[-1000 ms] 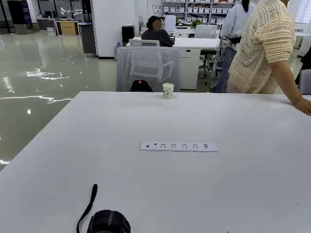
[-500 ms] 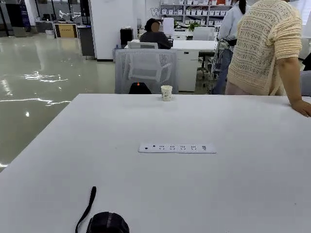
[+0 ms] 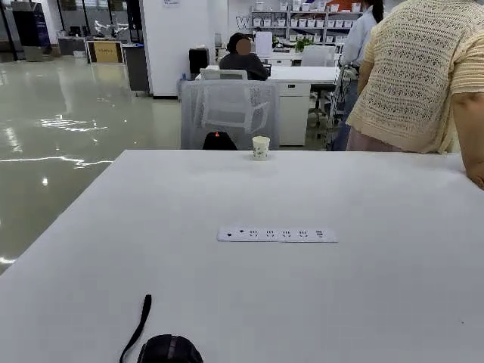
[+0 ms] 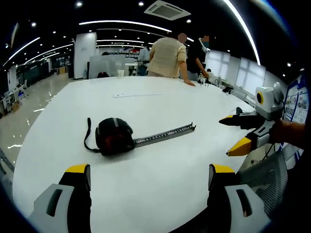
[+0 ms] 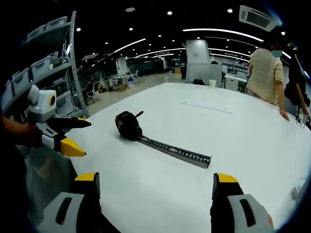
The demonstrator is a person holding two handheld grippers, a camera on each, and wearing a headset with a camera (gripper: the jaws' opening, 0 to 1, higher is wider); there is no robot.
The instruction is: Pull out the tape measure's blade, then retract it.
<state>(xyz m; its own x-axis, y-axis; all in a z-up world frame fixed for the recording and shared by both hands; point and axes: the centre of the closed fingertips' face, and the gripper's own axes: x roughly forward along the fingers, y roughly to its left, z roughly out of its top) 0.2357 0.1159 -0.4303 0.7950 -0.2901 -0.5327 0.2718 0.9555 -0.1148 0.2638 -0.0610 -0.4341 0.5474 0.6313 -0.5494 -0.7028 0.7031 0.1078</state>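
Where the head view looks down the white table (image 3: 363, 302), the black tape measure (image 3: 169, 350) sits at the bottom edge, partly cut off, its strap (image 3: 137, 327) lying out to the left. Farther up lie a power strip (image 3: 277, 235) and a paper cup (image 3: 261, 147), and a person (image 3: 420, 76) in a knit top stands at the far right. In the left gripper view the left gripper (image 4: 149, 171) has its yellow-tipped jaws wide apart, holding nothing. Beyond them the tape measure lies on the table with its blade (image 4: 165, 134) drawn out flat to the right. The right gripper (image 4: 226, 137) hangs off the table's right side, jaws parted, clear of the blade's tip. In the right gripper view that gripper's own jaws stand apart and empty, with the case ahead and the left gripper at the left, also parted.
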